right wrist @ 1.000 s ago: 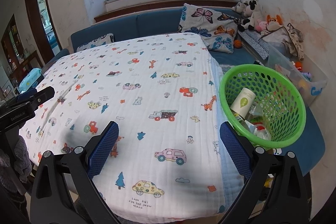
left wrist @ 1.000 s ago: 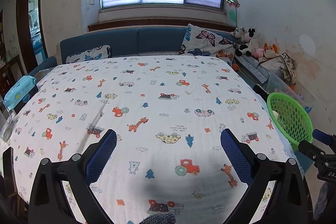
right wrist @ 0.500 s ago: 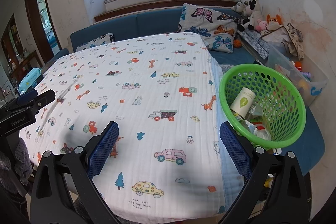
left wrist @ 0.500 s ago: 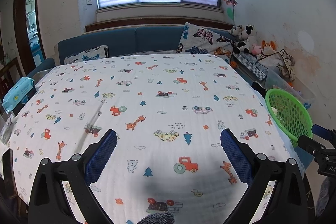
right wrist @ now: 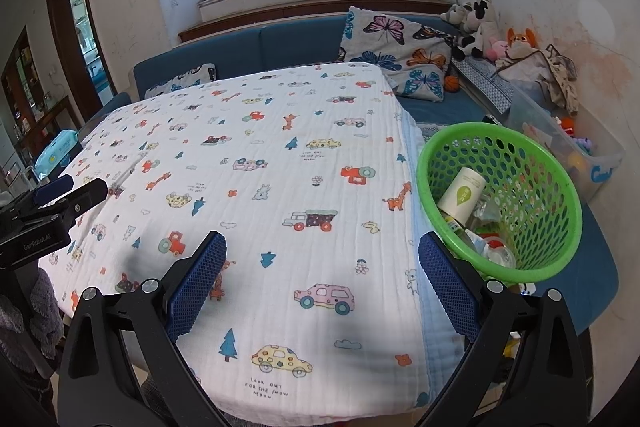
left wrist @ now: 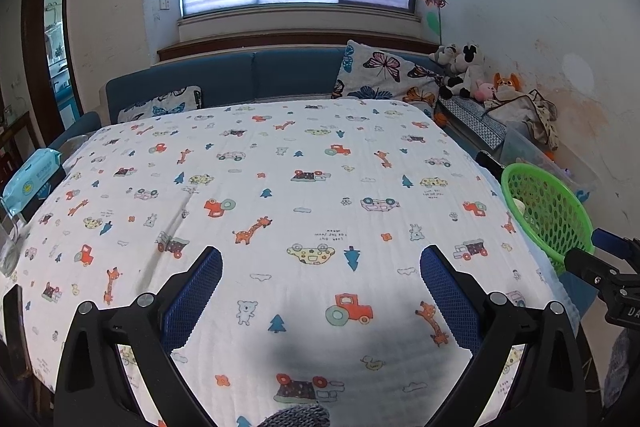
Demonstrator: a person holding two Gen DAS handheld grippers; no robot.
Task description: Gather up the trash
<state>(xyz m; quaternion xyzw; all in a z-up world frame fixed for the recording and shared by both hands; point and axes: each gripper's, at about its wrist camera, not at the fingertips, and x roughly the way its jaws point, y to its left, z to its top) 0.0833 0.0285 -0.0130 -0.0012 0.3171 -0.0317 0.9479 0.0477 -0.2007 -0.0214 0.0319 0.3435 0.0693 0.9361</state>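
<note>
Over the last second both the left gripper (left wrist: 320, 291) and right gripper (right wrist: 322, 279) have eased back slightly, fingers wide apart and empty, while the trash (right wrist: 464, 193) lies in the green basket (right wrist: 560, 183) right of the bare desk (right wrist: 280, 155), suggesting collection is finished.

Home living room, blue sofa (left wrist: 256, 75), butterfly cushions (right wrist: 394, 45), plush toys (right wrist: 476, 23), cartoon-print tablecloth (left wrist: 260, 195)

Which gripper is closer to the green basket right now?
Right. The right gripper hovers open beside the green basket, at its near rim; the left gripper hovers open over the table's middle, farther away.
</note>
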